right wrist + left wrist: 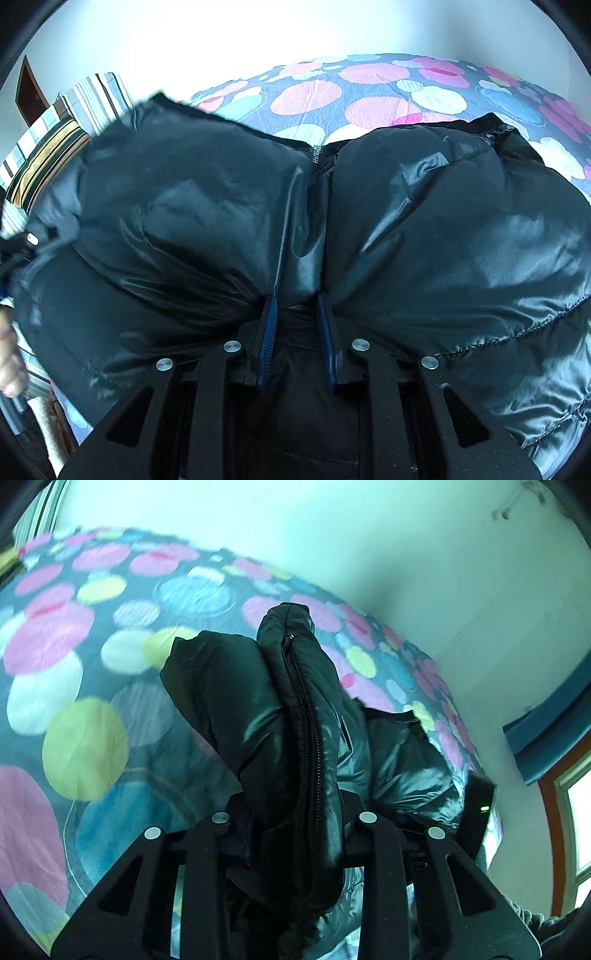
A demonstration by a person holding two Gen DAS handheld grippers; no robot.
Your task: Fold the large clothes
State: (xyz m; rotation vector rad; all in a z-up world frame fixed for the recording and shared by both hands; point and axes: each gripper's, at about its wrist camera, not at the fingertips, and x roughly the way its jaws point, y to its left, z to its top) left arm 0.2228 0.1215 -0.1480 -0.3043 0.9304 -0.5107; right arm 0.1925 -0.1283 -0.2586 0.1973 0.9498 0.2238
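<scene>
Setting identified as a bedroom in a home. A bed is seen, covered by a grey bedspread (92, 657) printed with large pink, blue, white and yellow-green circles; the same cover (369, 92) is recorded in the right wrist view. A striped pillow (66, 125) is noted at the bed's end. Plain pale walls (332, 535) are observed behind. A wood-framed window (569, 812) with daylight is seen, with a dark blue trim (546, 738) above it.

- Left gripper (295, 834): matte black frame with triangular cut-outs and round silver screws.
- Right gripper (297, 332): the same black frame, with ribbed blue pads (267, 332) on its fingers.
</scene>
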